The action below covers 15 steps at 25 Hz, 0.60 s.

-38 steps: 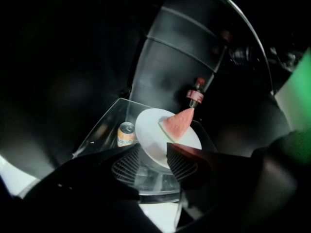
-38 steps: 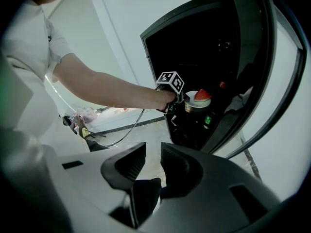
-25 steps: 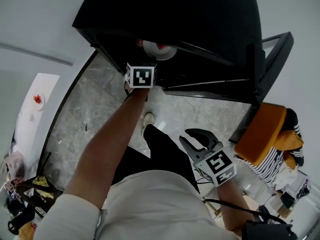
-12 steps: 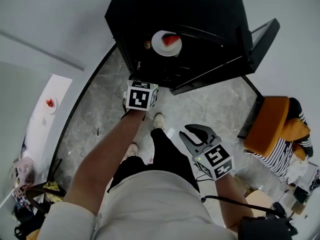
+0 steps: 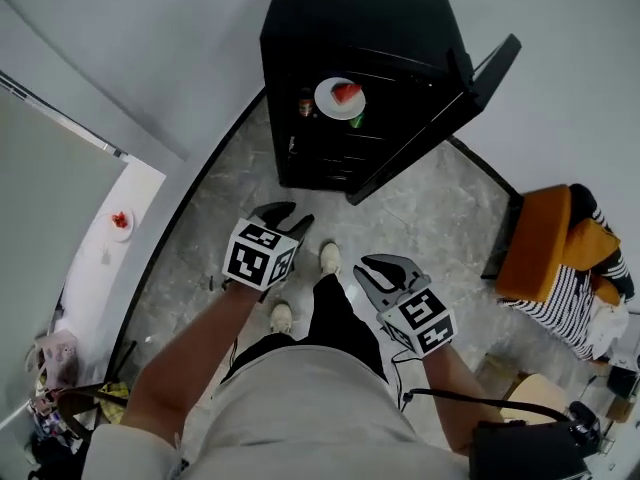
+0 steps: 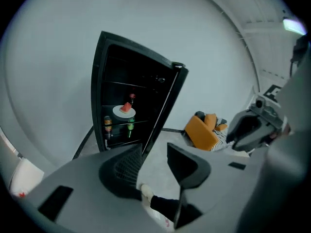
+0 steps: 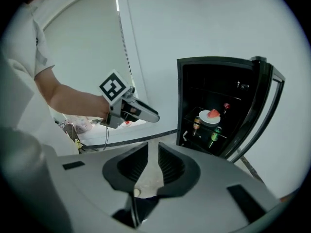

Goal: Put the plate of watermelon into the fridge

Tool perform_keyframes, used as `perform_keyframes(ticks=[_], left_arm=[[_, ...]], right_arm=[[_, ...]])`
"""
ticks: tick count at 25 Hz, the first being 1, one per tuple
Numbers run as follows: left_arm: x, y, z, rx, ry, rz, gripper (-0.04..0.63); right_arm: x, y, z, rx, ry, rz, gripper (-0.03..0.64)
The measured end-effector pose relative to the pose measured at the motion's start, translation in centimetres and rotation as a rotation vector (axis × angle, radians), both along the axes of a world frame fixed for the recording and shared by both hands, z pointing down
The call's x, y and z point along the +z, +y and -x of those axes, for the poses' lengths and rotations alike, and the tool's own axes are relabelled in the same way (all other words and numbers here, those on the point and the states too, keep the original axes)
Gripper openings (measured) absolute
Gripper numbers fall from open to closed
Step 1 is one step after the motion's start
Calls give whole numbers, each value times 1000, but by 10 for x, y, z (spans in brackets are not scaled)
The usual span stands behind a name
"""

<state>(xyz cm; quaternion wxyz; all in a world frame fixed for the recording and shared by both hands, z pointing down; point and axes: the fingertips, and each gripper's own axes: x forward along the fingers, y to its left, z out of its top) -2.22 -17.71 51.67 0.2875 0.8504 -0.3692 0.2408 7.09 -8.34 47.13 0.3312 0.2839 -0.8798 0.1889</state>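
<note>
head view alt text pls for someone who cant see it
A plate of watermelon sits on a shelf in the open black fridge. A person stands apart from it with two empty grippers: left gripper jaws closing, right gripper slightly open.

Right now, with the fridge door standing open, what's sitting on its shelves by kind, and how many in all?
plate: 1
watermelon piece: 1
drinks, bottle or can I cannot tell: 3 (red-topped drink, brown drink, green drink)
Total: 5
</note>
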Motion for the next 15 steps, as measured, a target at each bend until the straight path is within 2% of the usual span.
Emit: perform_keyframes(ticks=[6,10,15], left_arm=[[-51,98,36,113,56,-32,21],[-74,153,52,194,91,-27,12],[-92,203,61,242,150,0,12]], right_arm=[[-18,44,32,-1,-5,-67,44],[-29,73,51,14,-8,-95,35],[-36,101,63,32,1,-110,31]])
